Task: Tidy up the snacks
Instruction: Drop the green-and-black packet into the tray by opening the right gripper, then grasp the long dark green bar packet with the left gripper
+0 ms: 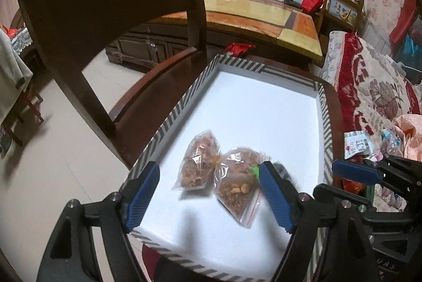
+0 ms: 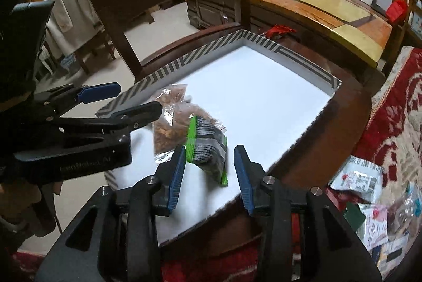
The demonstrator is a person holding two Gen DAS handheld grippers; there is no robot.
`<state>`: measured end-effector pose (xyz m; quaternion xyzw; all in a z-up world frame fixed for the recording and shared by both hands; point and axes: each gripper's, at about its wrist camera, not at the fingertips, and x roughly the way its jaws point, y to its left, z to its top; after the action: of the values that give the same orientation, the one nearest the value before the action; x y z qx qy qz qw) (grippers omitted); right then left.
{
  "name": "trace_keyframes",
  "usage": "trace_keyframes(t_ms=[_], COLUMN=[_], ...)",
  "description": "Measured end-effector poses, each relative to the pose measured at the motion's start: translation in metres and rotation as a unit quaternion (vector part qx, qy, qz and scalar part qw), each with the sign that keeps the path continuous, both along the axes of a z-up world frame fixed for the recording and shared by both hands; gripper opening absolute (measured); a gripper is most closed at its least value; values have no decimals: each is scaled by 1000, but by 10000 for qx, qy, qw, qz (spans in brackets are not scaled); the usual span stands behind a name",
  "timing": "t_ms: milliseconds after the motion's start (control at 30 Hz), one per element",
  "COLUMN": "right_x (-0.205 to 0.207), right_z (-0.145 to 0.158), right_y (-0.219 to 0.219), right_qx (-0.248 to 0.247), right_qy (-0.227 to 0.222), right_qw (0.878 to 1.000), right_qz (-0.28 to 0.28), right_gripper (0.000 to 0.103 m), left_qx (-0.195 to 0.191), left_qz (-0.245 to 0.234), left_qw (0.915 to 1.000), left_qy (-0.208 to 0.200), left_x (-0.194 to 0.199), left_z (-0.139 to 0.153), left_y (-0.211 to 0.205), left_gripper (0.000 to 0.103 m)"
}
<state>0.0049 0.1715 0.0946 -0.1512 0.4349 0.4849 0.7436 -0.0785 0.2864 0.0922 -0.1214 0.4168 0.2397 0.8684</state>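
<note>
1. the left tongs (image 1: 209,193) hang above the near end of a shallow box (image 1: 182,105) with a striped rim and a white floor, jaws spread wide, nothing pressed between the blue pads.
2. under and between those jaws lie two clear snack bags (image 1: 224,171) of reddish-brown pieces, side by side on the white floor and touching; one sits toward the left pad, the other against the right pad's side.
3. the left wrist view shows only a sliver of green and dark wrapper behind its right pad; the right wrist view shows it whole: a dark packet with green edges (image 2: 208,147), resting on the box floor just beyond the clear bags.
4. the right tongs (image 2: 209,177) stand partly parted, the green-edged packet lying just ahead of and between the fingertips; the pads do not press on it.
5. the right wrist view sees the left tongs from the side, to its own left, jaws apart over the box rim, with a hand below their handle. the left wrist view catches just the right tongs' blue tip at its right edge.
6. the box sits on a dark wooden chair seat (image 2: 350,107), the chair back rising beyond both tongs.
7. to the right of the right tongs, off the seat, more wrapped snacks (image 2: 358,179) lie loose on a red patterned cover (image 2: 395,102); the left wrist view shows fewer of them.
</note>
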Motion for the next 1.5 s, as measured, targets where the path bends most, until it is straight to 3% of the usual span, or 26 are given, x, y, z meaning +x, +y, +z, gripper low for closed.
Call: trace_keyframes(t_ms=[200,700,1067,1500], right_x=[-4,0,5,6], right_z=[11,15,3,-31], right_y=[-31,-134,-213,-292], right_qx=[197,177,113,116], right_qy=[51,-44,-24,410], right_qw=[9993,9914,9805,9623], right_qz=[-312,-1297,-1960,-2686], right_gripper=[37,37,37,37], left_qx=[33,-177,-379,-435], left_qz=[-119,-1041,-1457,-1860], left_qw=[9997,9942,9886,9805], left_qy=[-202,-227,75,467], left_x=[-5,18,32,61], left_z=[17,29,12,-21], left_y=[-18,-105,-151,-190], left_gripper=[86,88,88,88])
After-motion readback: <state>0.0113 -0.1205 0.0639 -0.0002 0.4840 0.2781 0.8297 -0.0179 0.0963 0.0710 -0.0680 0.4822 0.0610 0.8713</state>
